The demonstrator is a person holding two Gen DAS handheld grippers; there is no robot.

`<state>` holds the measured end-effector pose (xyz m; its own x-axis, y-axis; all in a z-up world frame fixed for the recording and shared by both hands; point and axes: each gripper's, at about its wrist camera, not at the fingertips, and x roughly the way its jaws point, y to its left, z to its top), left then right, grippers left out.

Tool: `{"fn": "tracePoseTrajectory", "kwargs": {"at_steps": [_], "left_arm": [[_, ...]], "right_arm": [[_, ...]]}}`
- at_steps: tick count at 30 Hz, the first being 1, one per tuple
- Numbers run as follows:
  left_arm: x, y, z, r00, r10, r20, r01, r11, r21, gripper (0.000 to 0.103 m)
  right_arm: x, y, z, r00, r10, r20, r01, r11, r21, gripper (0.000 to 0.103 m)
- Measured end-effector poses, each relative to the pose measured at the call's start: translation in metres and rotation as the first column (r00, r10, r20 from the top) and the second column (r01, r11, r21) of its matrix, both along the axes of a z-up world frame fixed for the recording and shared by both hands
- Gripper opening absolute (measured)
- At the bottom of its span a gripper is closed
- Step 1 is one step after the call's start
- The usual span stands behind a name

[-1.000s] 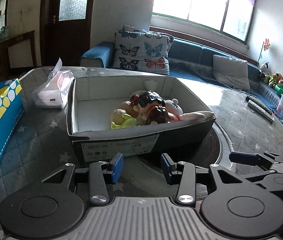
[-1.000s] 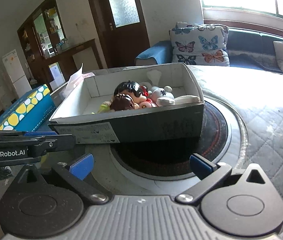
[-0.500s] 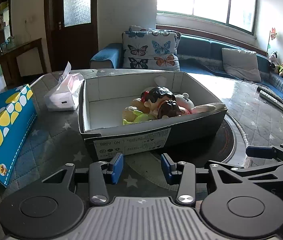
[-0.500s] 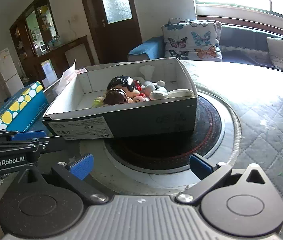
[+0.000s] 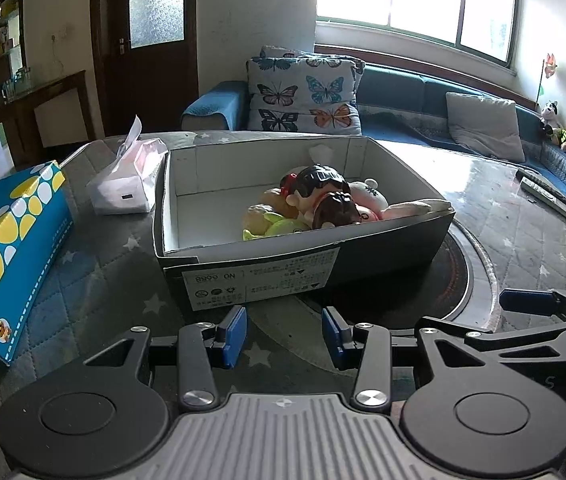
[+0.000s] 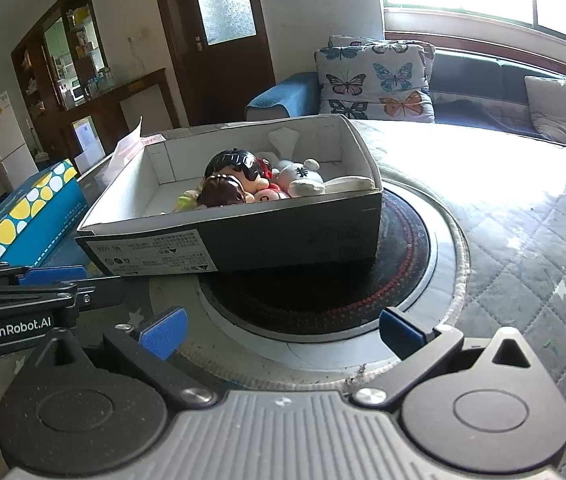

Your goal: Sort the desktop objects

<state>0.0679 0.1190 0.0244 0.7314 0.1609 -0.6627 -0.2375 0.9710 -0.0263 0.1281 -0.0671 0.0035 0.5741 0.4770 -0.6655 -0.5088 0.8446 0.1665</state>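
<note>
A dark cardboard box [image 5: 383, 256] [image 6: 295, 240] with a white inside stands on the table, partly over a round black hob. Several dolls and soft toys [image 5: 323, 200] [image 6: 251, 184] lie heaped in its right half. My left gripper [image 5: 283, 334] is open and empty, a little short of the box's near wall. My right gripper [image 6: 279, 332] is wide open and empty, over the hob in front of the box. Each gripper shows at the edge of the other's view.
A blue and yellow tissue box [image 5: 7, 256] [image 6: 31, 212] lies to the left. A white tissue pack [image 5: 127, 184] sits behind it by the box. Remote controls [image 5: 547, 196] lie at the far right. A sofa with cushions stands beyond the table.
Both grippers have drawn back a little from the box and risen slightly; the box looks smaller and farther away. Both stay open and empty. The box and toys have not moved.
</note>
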Motion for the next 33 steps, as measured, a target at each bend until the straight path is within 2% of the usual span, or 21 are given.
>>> {"fn": "tracePoseTrajectory", "kwargs": {"at_steps": [33], "left_arm": [[-0.006,-0.013,-0.003,1.0,0.006,-0.025,-0.005,1.0,0.029,0.044]], "right_arm": [[-0.011,-0.004,-0.001,1.0,0.014,-0.002,-0.014,1.0,-0.019,0.103]]}}
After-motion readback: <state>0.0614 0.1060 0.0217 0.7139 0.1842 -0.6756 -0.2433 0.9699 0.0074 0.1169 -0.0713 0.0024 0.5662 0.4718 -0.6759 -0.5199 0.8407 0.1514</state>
